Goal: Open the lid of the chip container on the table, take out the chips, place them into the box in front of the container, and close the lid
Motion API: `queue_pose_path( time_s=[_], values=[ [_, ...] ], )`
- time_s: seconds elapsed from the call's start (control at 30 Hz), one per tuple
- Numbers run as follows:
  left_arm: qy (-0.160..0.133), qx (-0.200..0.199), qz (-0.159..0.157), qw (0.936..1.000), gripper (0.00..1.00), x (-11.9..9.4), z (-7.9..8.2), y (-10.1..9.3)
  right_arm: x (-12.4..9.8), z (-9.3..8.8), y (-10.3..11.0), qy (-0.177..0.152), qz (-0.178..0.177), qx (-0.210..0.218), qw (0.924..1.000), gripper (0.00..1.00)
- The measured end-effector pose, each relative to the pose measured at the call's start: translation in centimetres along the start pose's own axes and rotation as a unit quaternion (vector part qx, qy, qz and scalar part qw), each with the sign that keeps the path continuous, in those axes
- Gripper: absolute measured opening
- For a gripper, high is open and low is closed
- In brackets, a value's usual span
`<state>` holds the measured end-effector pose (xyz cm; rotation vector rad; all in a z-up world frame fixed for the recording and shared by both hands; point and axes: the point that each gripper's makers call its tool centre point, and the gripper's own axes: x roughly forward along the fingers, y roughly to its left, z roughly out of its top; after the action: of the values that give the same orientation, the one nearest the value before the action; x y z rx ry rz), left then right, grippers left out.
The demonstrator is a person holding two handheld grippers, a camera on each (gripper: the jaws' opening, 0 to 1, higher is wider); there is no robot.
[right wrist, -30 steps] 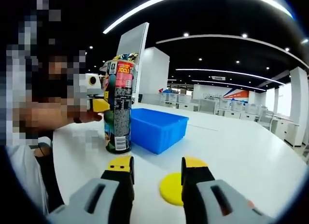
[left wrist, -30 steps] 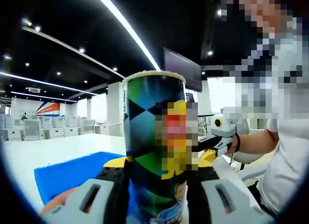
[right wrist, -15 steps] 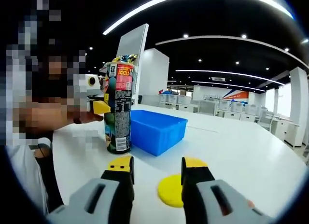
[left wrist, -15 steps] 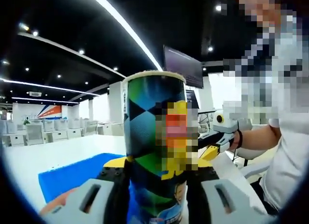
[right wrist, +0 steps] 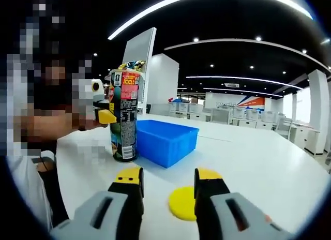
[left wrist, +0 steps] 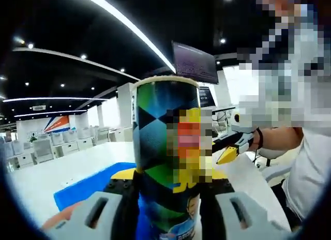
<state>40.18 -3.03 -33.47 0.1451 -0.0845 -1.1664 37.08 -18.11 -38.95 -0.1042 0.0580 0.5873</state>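
Note:
The tall, colourful chip container (left wrist: 165, 162) stands between the jaws of my left gripper (left wrist: 168, 187), which is shut on its lower body. Its top rim is uncovered. In the right gripper view the same container (right wrist: 123, 116) stands upright on the white table, with the left gripper (right wrist: 105, 115) holding it from the left. Something crinkled and colourful pokes out of its top. The blue box (right wrist: 166, 141) sits just right of it. The yellow lid (right wrist: 181, 203) lies flat on the table beyond my right gripper (right wrist: 168, 180), which is open and holds nothing.
A person's arm and torso are at the left of the right gripper view (right wrist: 36, 131). The white table (right wrist: 258, 167) stretches wide to the right. The blue box (left wrist: 85, 191) lies behind the container in the left gripper view, where the right gripper (left wrist: 235, 147) hovers at the right.
The left gripper has turned a little with the container still in it, so the background has shifted. The right gripper stays open above the yellow lid.

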Motion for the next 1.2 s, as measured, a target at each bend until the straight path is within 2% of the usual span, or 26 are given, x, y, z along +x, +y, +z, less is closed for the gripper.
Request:
queue_pose_path(
  time_s=[0.07, 0.33, 0.43, 0.53, 0.6, 0.67, 0.77, 0.87, 0.97, 1.1, 1.2],
  values=[
    [0.005, 0.006, 0.003, 1.0, 0.45, -0.3, 0.2, -0.2, 0.0, -0.1, -0.2, 0.0, -0.005, 0.007, 1.0, 0.43],
    [0.038, 0.035, 0.004, 0.9987, 0.45, -1.2, 0.8, -0.7, 0.1, -0.2, 0.0, -0.007, 0.002, 0.006, 1.0, 0.42],
    [0.063, 0.044, -0.003, 0.997, 0.45, -1.5, 0.7, -1.1, 0.1, -0.3, 0.1, -0.008, 0.005, 0.008, 0.9999, 0.42],
    [0.077, 0.056, -0.01, 0.9955, 0.45, -1.9, 1.2, -1.3, 0.1, -0.4, 0.2, -0.006, 0.008, 0.007, 0.9999, 0.42],
    [0.099, 0.072, -0.009, 0.9924, 0.45, -2.3, 1.2, -1.2, 0.1, -0.3, 0.2, -0.006, 0.01, 0.003, 0.9999, 0.42],
    [0.108, 0.078, -0.011, 0.991, 0.45, -2.5, 1.4, -0.9, 0.0, 0.0, 0.2, -0.009, 0.01, 0.002, 0.9999, 0.42],
    [0.136, 0.084, -0.02, 0.987, 0.45, -3.1, 1.2, -0.7, -0.1, 0.2, 0.0, -0.014, 0.007, 0.002, 0.9999, 0.42],
    [0.171, 0.097, -0.034, 0.9799, 0.45, -3.8, 0.5, -1.1, -0.2, 0.0, 0.0, -0.012, 0.005, 0.003, 0.9999, 0.41],
    [0.182, 0.103, -0.037, 0.9771, 0.45, -4.1, 0.4, -1.2, -0.2, 0.0, 0.1, -0.014, 0.005, 0.006, 0.9999, 0.41],
    [0.224, 0.113, -0.051, 0.9666, 0.45, -5.1, -0.3, -1.3, -0.1, 0.0, 0.4, -0.016, 0.009, 0.008, 0.9998, 0.41],
    [0.244, 0.125, -0.052, 0.9602, 0.45, -5.3, -0.7, -1.2, 0.0, 0.2, 1.2, -0.018, 0.026, 0.006, 0.9995, 0.41]
  ],
)
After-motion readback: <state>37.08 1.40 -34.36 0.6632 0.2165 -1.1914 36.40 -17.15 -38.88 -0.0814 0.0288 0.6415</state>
